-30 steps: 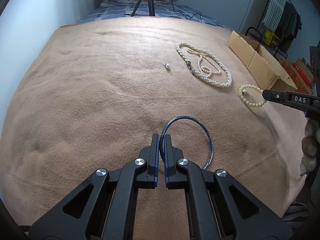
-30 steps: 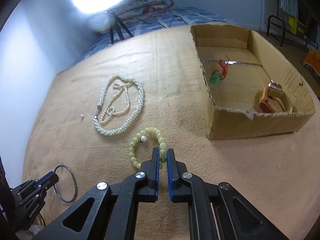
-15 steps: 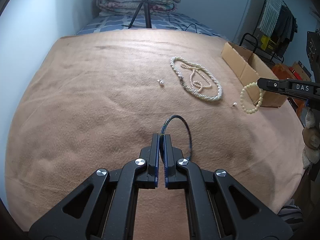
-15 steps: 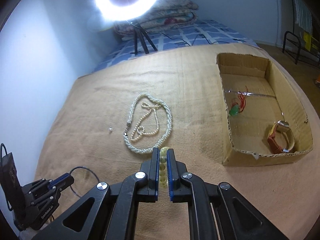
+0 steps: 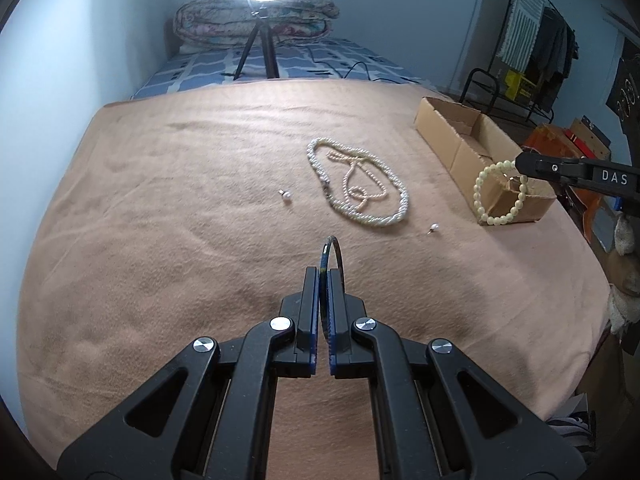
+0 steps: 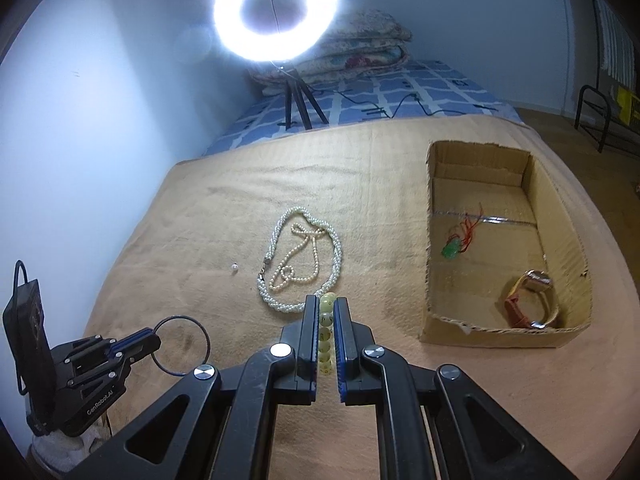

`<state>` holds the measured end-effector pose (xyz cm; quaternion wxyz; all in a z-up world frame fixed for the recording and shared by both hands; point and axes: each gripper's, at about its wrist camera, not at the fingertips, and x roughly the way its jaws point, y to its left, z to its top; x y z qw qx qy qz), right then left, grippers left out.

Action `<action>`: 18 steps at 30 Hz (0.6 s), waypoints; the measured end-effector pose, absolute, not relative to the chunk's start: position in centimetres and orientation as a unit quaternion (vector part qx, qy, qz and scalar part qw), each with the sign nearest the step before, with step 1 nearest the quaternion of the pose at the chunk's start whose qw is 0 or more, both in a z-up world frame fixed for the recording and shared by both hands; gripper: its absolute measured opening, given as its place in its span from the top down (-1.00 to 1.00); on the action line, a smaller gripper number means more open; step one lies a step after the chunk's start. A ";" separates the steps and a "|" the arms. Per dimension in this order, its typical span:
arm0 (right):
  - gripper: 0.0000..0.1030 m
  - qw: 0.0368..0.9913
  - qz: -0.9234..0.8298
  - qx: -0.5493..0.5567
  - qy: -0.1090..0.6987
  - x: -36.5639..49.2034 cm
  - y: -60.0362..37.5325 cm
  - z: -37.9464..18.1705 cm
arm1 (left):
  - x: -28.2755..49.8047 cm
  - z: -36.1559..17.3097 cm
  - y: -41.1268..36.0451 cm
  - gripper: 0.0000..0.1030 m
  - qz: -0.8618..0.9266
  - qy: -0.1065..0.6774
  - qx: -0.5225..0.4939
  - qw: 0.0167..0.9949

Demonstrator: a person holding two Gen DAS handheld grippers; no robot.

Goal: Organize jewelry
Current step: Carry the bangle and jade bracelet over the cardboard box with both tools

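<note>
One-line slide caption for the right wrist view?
Right gripper holds a bead bracelet above the blanket, beside a cardboard box.

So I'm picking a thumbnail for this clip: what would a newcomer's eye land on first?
The glaring ring light on its tripod at the bed's far end. Next, the two held pieces: a pale bead bracelet dangling from the right claw near the cardboard box, and a thin dark bangle pinched in the left claw. Between them, a coiled pearl necklace lies on the tan blanket.
</note>
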<state>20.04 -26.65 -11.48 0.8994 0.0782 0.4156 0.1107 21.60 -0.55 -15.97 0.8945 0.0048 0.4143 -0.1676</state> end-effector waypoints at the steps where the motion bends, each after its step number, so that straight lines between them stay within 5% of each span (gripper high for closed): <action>1: 0.91 0.900 0.111 0.078 0.414 20.0 -26.8 -11.3 | 21.6 -15.8 -0.8 0.98 -0.169 0.413 0.006 0.895; 18: 0.91 0.913 0.115 0.075 0.384 18.4 -30.7 -8.2 | 21.7 -12.9 -4.8 0.98 -0.201 0.390 0.033 0.898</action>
